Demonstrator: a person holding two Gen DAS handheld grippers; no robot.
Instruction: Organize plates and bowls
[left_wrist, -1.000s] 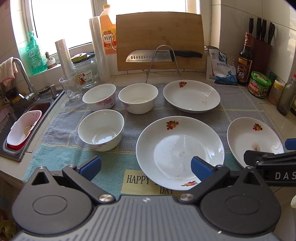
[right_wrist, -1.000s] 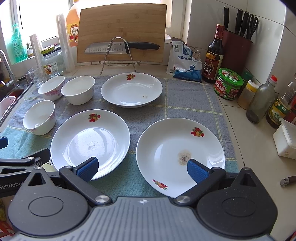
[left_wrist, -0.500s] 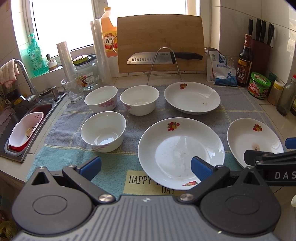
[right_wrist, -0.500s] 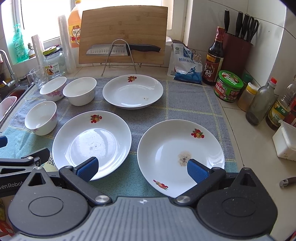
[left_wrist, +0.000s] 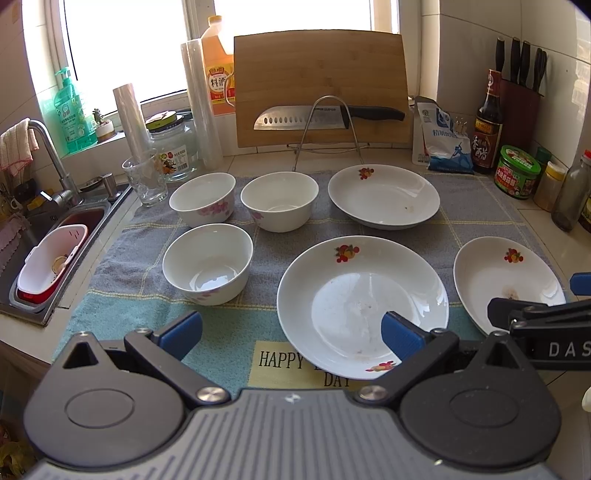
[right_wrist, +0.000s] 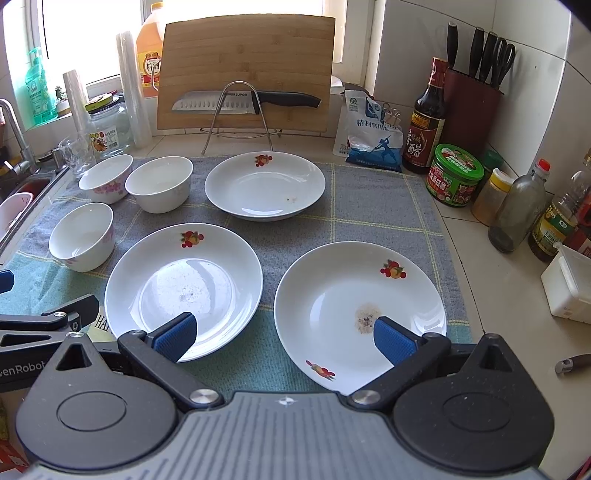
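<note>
Both tongs, left tongs (left_wrist: 290, 328) and right tongs (right_wrist: 284, 332), spread wide, empty. Grab lower-right plate (right_wrist: 360, 314) by near rim, keep level, stack onto lower-centre plate (right_wrist: 183, 286).

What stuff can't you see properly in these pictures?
- Towel wording, left wrist view: the near plate covers the middle word.
- Right plate, left wrist view: its near edge is hidden by the right gripper.
- Bottle labels, right wrist view: too small to read.
</note>
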